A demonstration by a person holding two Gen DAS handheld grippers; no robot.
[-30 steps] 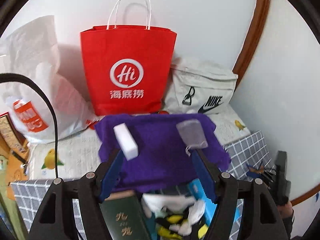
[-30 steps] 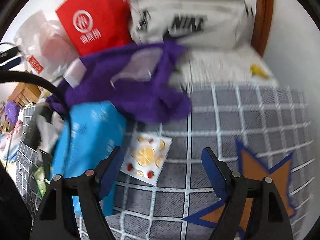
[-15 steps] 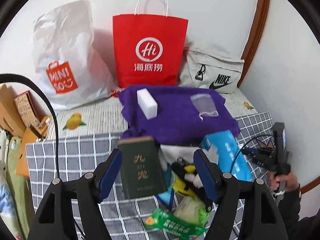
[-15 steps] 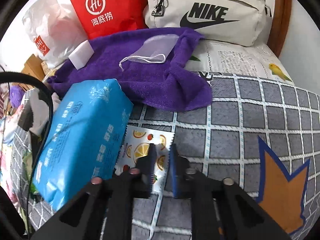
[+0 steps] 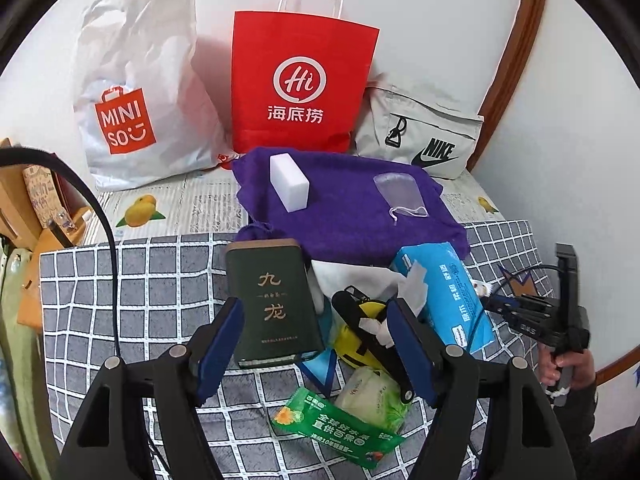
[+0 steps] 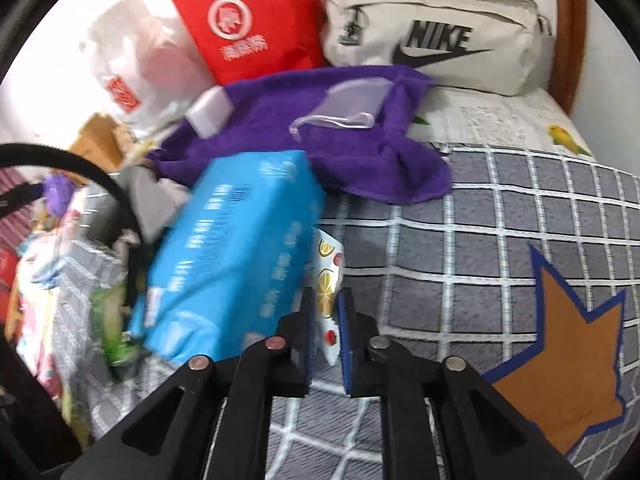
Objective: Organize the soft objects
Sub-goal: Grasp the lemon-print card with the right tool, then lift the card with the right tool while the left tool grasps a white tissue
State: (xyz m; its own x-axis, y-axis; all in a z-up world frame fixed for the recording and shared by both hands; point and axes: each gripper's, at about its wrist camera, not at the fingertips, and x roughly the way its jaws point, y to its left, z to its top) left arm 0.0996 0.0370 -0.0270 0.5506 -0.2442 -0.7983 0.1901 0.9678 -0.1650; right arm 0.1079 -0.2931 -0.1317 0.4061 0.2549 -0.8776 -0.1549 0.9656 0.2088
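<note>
Since the earlier frame the left tool (image 5: 314, 340) has drawn back from the purple towel (image 5: 348, 208), and the dark green box (image 5: 272, 302) now lies between its fingers, which stand apart and grip nothing. On the towel rest a white sponge block (image 5: 289, 183) to the left and a clear drawstring pouch (image 5: 402, 196) to the right. Near of the towel, on the grey checked bed cover (image 5: 132, 292), lies a blue tissue pack (image 5: 448, 300). At the right edge a hand (image 5: 568, 364) holds the other tool.

From the right wrist, the right tool (image 6: 326, 308) has just been closing and is now clamped on the fruit-printed sachet (image 6: 328, 280), which stands lifted at its near end just right of the blue tissue pack (image 6: 232, 256). The purple towel (image 6: 360, 152) lies farther away.
</note>
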